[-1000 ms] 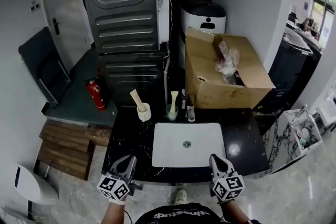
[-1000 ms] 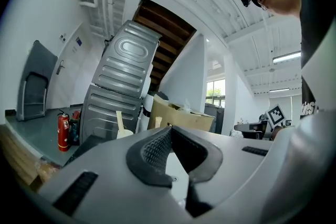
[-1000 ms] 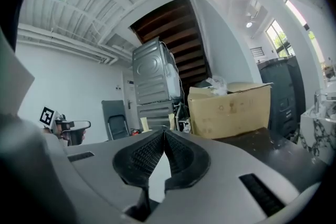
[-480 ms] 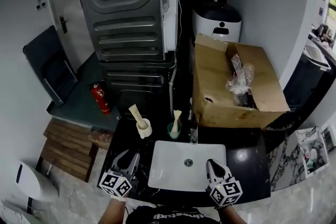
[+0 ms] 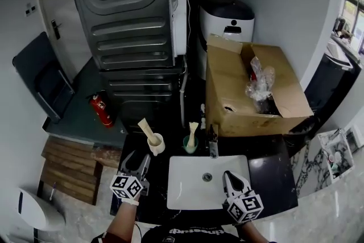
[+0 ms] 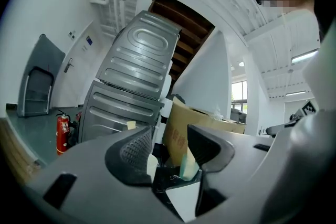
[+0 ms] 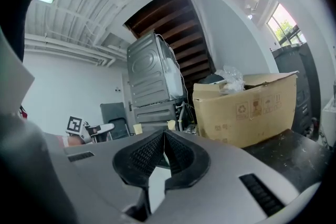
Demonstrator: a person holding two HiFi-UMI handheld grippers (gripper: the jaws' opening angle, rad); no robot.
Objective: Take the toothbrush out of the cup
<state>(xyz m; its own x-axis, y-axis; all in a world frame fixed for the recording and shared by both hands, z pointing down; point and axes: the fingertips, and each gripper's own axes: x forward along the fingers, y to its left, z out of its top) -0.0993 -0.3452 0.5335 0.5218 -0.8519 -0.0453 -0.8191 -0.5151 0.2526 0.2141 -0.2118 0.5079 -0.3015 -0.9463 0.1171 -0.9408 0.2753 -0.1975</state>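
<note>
A white cup (image 5: 156,145) with a pale, flat-ended brush (image 5: 147,130) leaning in it stands at the back left of the dark counter (image 5: 267,162). Beside it, a green cup (image 5: 190,147) holds another pale toothbrush (image 5: 193,132). My left gripper (image 5: 135,161) is just short of the white cup; its jaws are opening with nothing between them. In the left gripper view both cups, white (image 6: 152,164) and green (image 6: 188,168), show through the gap of the left gripper (image 6: 170,152). My right gripper (image 5: 230,177) is shut and empty over the front right of the sink, as the right gripper (image 7: 164,149) view confirms.
A white sink basin (image 5: 187,190) fills the counter's middle, with a faucet (image 5: 213,145) at its back edge. An open cardboard box (image 5: 253,94) stands behind on the right. A grey appliance stack (image 5: 133,25) rises behind the cups; a red fire extinguisher (image 5: 100,109) stands on the floor at the left.
My left gripper has moved forward toward the white cup and its jaws have come apart. My right gripper has moved forward over the sink's front and stays shut.
</note>
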